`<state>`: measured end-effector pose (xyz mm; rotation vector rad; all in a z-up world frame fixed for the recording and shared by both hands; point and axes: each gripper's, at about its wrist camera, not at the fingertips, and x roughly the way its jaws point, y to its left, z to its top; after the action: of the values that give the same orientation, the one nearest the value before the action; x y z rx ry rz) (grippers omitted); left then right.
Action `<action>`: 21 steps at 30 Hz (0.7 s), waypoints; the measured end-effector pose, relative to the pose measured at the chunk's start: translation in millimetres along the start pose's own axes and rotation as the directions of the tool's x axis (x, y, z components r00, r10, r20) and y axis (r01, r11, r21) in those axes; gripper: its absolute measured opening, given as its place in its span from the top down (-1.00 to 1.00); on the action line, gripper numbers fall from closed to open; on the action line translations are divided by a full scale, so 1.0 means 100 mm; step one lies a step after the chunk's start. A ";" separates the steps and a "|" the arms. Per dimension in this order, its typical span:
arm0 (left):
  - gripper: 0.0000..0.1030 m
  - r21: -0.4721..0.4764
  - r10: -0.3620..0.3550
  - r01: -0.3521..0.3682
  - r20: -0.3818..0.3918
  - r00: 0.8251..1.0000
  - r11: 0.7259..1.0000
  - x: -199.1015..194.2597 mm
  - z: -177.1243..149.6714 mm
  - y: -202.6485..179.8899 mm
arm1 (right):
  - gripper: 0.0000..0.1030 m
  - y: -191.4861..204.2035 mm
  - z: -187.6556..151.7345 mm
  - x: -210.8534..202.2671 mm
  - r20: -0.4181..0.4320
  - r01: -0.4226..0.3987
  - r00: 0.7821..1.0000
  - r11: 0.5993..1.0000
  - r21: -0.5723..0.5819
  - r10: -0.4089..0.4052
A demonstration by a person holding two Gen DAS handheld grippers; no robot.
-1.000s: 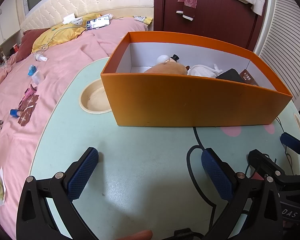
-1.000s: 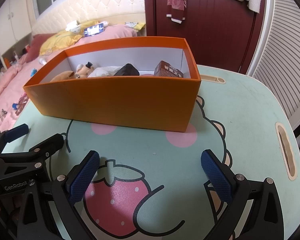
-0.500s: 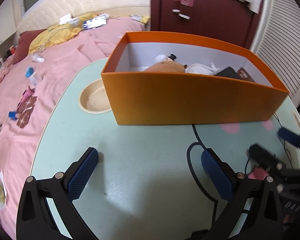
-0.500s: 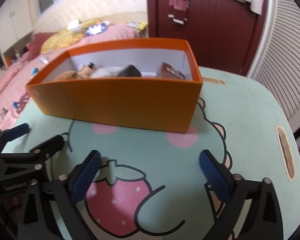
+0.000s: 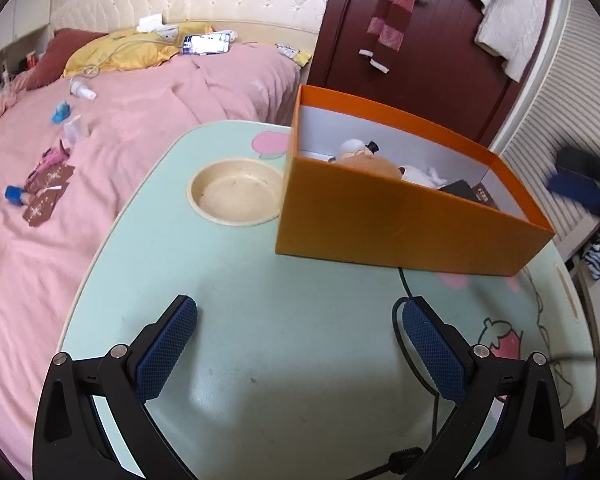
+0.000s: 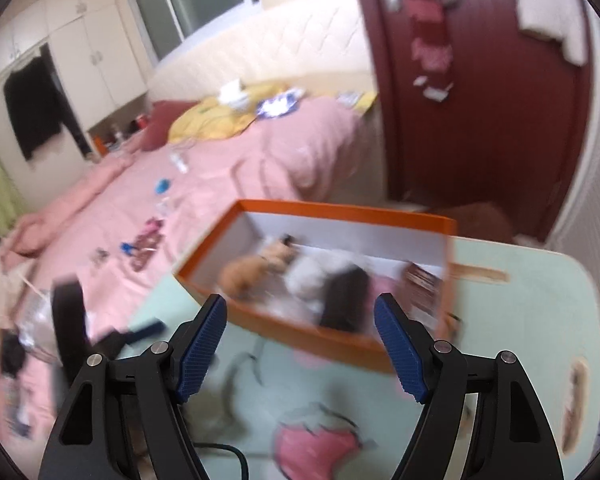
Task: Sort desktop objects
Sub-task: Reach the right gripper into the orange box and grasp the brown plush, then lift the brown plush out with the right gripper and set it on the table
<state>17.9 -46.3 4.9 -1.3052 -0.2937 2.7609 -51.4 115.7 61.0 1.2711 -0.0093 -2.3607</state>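
While both my grippers, left gripper point(image 5: 296, 332) and right gripper point(image 6: 300, 332), hang spread wide and empty over the mint table point(image 5: 260, 380), I see the orange box point(image 5: 396, 224) ahead, holding a plush toy point(image 5: 366, 158) and dark items.

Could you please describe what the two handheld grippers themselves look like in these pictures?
Both the left gripper and the right gripper share one design: matte black angular plastic arms with triangular cut-outs and round silver pivot bolts. Each finger carries a dark blue cross-hatched pad. A thin black cable trails across the table.
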 end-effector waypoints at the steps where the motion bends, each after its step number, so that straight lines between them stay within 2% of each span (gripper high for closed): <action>1: -0.99 0.010 0.004 -0.004 -0.001 1.000 1.000 0.01 0.00 -0.02 | -0.48 0.02 0.09 0.01 -0.012 -0.030 0.999 1.000 0.004 0.030; 4: -0.99 0.035 0.016 -0.016 -0.001 1.000 0.999 0.03 -0.02 -0.03 | -0.38 0.07 0.35 0.05 -0.048 -0.117 0.992 0.993 0.016 0.118; 7: -0.99 0.042 0.013 -0.013 0.004 1.000 0.999 0.03 -0.04 -0.03 | -0.34 0.17 0.45 0.36 -0.138 -0.105 0.985 0.994 0.011 0.106; 10: -0.99 0.042 0.013 -0.013 0.004 1.000 0.999 0.02 -0.04 -0.02 | -0.32 0.25 0.50 0.68 -0.231 -0.097 0.968 0.995 0.011 0.097; 11: -0.99 0.040 0.016 -0.016 0.001 1.000 0.999 0.01 -0.02 -0.04 | -0.21 0.26 0.48 0.77 -0.257 -0.091 0.962 0.996 0.009 0.091; 12: -0.99 0.039 0.018 -0.018 0.001 1.000 0.999 0.00 -0.01 -0.06 | 0.06 0.27 0.46 0.85 -0.282 -0.086 0.956 0.996 0.007 0.084; 13: -0.99 0.040 0.019 -0.019 -0.001 1.000 0.999 0.00 -0.01 -0.06 | 0.23 0.28 0.43 0.89 -0.294 -0.083 0.953 0.997 -0.005 0.078; 14: -0.99 0.040 0.020 -0.020 -0.002 1.000 0.999 0.00 -0.01 -0.05 | 0.25 0.29 0.40 0.92 -0.303 -0.081 0.950 0.997 -0.016 0.072; 19: -0.99 0.034 0.015 -0.014 -0.002 1.000 0.999 0.00 0.00 -0.04 | 0.31 0.31 0.36 0.82 -0.225 -0.089 0.971 0.995 -0.049 0.076; 21: -0.99 0.029 0.010 -0.010 0.000 1.000 1.000 -0.01 0.00 -0.03 | 0.31 0.28 0.38 0.68 -0.165 -0.100 0.982 0.994 -0.044 0.092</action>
<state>18.6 -43.3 6.3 -1.3040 -0.2461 2.7624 -102.4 55.7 34.8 1.4022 0.0406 -2.1568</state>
